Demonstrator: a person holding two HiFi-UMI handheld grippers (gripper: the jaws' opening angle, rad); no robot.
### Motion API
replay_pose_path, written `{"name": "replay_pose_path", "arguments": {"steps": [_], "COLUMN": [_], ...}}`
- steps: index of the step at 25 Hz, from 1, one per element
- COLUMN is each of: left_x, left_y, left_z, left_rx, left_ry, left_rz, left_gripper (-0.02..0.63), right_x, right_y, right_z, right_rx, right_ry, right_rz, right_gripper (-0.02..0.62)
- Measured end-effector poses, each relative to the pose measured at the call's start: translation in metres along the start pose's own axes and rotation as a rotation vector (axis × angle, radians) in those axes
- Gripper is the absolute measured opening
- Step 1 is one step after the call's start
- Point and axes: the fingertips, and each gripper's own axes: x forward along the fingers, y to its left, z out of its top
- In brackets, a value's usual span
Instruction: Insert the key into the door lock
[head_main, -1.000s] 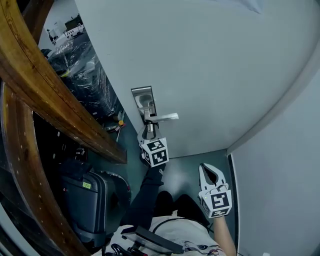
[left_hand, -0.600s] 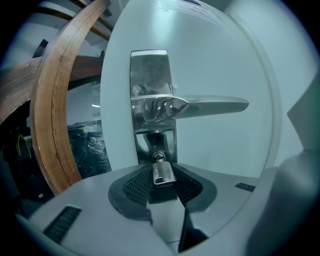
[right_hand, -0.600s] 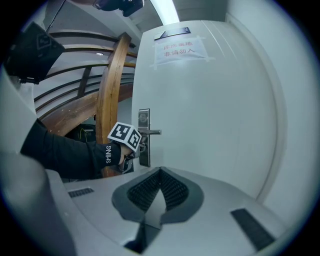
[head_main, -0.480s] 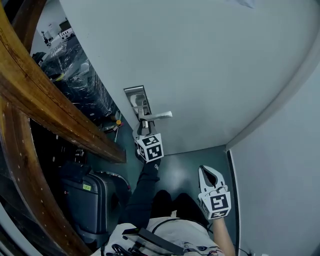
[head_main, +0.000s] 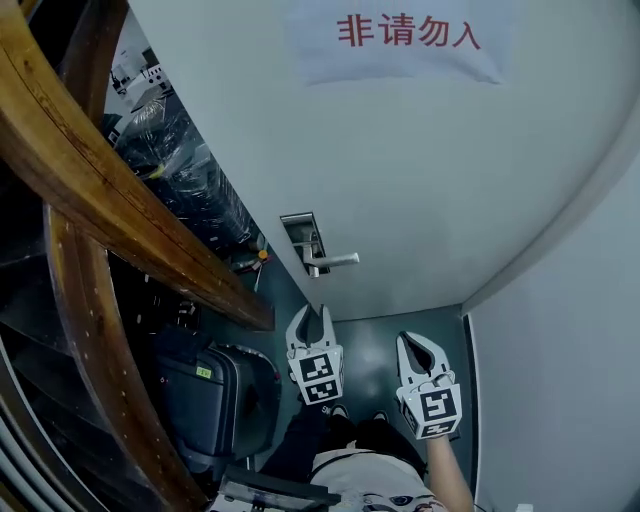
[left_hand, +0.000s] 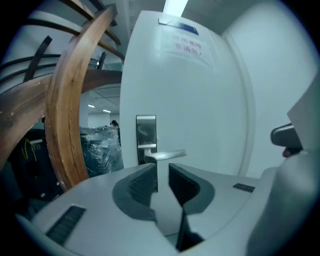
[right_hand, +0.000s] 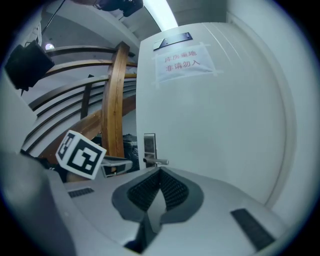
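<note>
The door (head_main: 420, 180) fills most of your view, with a curved wooden rail (head_main: 120, 200) to its left and a dark suitcase (head_main: 205, 400) on the floor below that. The lock plate (head_main: 301, 232) sits at the door's left edge with the handle (head_main: 336, 261) sticking out just under it, and no key can be made out in any view. Your left gripper (head_main: 312, 320) hangs below the handle, apart from it, its fingers (left_hand: 142, 185) a narrow gap apart and holding nothing, while your right gripper (head_main: 418, 348) is beside it with its fingers (right_hand: 150, 190) closed tip to tip, also empty.
</note>
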Motion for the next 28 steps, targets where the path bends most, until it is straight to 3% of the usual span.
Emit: {"name": "replay_pose_path", "arguments": {"steps": [1, 6, 10, 18, 28], "left_x": [-0.015, -0.061, -0.078, -0.09, -0.087], "left_y": [-0.006, -0.022, -0.018, -0.011, -0.008], "left_z": [0.018, 0.102, 0.141, 0.169, 0.171], "left_rx": [-0.005, -0.009, 0.003, 0.004, -0.008], "left_ry": [-0.026, -0.156, -0.24, -0.294, -0.291], "left_rz": [-0.011, -0.045, -0.02, 0.003, -0.001], "left_gripper": [0.011, 0.002, 0.002, 0.002, 0.002], "right_x": [-0.001, -0.005, -0.004, -0.007, -0.003], "right_y": [0.001, 0.007, 0.014, 0.016, 0.016], "right_z": [0.015, 0.088, 0.124, 0.145, 0.15], "right_rx": [-0.001, -0.011, -0.03, -0.043, -0.055], "right_ry": [-0.013, -0.105, -0.184, -0.242, -0.251], "right_rz": [0.01, 0.038, 0.06, 0.071, 0.068], "right_gripper": [0.005, 0.005, 0.005, 0.005, 0.005]}}
